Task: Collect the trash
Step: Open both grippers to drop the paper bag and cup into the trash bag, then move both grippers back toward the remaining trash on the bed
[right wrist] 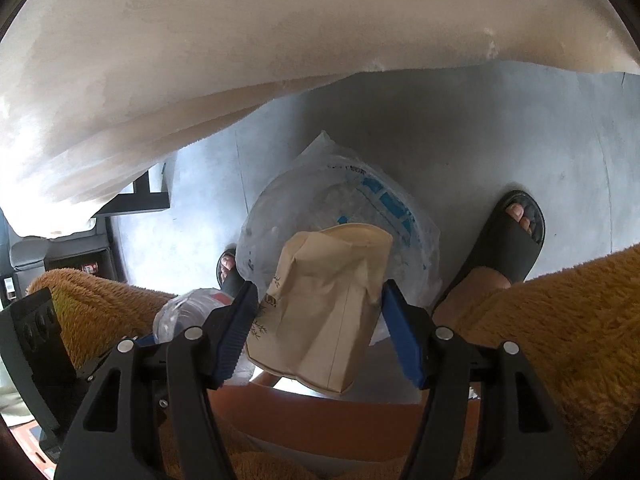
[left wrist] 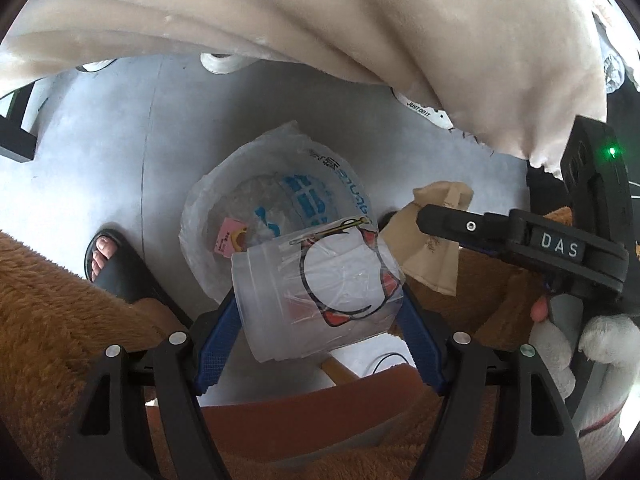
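Observation:
My left gripper (left wrist: 316, 298) is shut on a clear plastic cup (left wrist: 320, 276) with a cartoon print, lying on its side between the blue pads. It hangs over a bin lined with a clear, blue-printed plastic bag (left wrist: 280, 196) on the grey floor; a pink scrap (left wrist: 230, 238) lies inside. My right gripper (right wrist: 320, 290) is shut on a crumpled brown paper bag (right wrist: 324, 308), above the same lined bin (right wrist: 360, 200). The paper bag (left wrist: 432, 256) also shows at the right of the left wrist view, and the cup (right wrist: 188, 312) at the left of the right wrist view.
A cream cloth (left wrist: 320, 20) overhangs the far side. A person's feet in black slippers (left wrist: 114, 268) (right wrist: 508, 240) flank the bin, with brown fleece legs and an orange seat (left wrist: 304, 412) below. A black frame (left wrist: 16, 132) stands at left; white shoes (left wrist: 220, 62) lie beyond.

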Demonstrator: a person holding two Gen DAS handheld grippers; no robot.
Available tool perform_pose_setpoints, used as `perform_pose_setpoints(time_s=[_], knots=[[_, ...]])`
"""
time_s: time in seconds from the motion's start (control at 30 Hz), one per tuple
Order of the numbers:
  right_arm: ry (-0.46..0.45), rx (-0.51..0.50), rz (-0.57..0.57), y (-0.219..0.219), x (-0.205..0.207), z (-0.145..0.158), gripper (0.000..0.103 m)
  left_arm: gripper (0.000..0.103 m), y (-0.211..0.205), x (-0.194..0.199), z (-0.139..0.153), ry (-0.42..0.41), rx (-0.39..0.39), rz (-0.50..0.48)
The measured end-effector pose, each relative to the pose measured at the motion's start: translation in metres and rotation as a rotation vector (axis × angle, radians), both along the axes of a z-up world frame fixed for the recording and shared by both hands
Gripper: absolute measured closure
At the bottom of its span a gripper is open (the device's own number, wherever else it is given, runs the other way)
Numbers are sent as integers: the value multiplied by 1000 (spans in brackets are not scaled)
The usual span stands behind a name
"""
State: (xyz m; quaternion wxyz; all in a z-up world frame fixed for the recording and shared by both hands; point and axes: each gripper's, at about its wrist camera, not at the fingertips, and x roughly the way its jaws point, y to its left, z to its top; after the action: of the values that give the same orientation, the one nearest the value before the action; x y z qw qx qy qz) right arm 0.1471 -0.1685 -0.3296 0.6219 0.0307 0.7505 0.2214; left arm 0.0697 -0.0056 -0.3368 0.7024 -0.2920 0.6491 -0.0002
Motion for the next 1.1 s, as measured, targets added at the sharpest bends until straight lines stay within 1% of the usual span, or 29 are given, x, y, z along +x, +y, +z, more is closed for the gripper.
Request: perform_pose_setpoints(time_s=[0.07,0.1,0.13,0.17,0.23,0.33,0.57,0.67,0.8,0.93,1.1], knots=[[11,5,-1,1,1,-3,37,27,-1,0,1,-8,0,-3],[11,8,-5,0,1,-3,31,21,-1,0,1,-5,-1,-4],[8,7,-12,-1,1,-2,29,17,0,0,1,2,12,0],[6,7,-21,-3,2,-1,28,14,1,-1,-1,5,15,8],[10,14,-35,-6,2,0,28,14,3,-2,-2,13,3,20],[1,19,-36,-7,1,5,28,14,4,-4,3,-5,16,27],[-50,53,-11,-7,-5,36,28,14,5,-6,29,-72,53,18],[-88,68,5,-7,-4,55,28,14,9,-6,45,-113,75,20],[-124,101,8,-10,1,81,28,14,16,-2,75,-180,103,29],[-169,147,16,-11,7,114,28,14,27,3,107,-249,127,34],[-260,197,36,-12,16,159,28,14,39,9,145,-326,162,37]])
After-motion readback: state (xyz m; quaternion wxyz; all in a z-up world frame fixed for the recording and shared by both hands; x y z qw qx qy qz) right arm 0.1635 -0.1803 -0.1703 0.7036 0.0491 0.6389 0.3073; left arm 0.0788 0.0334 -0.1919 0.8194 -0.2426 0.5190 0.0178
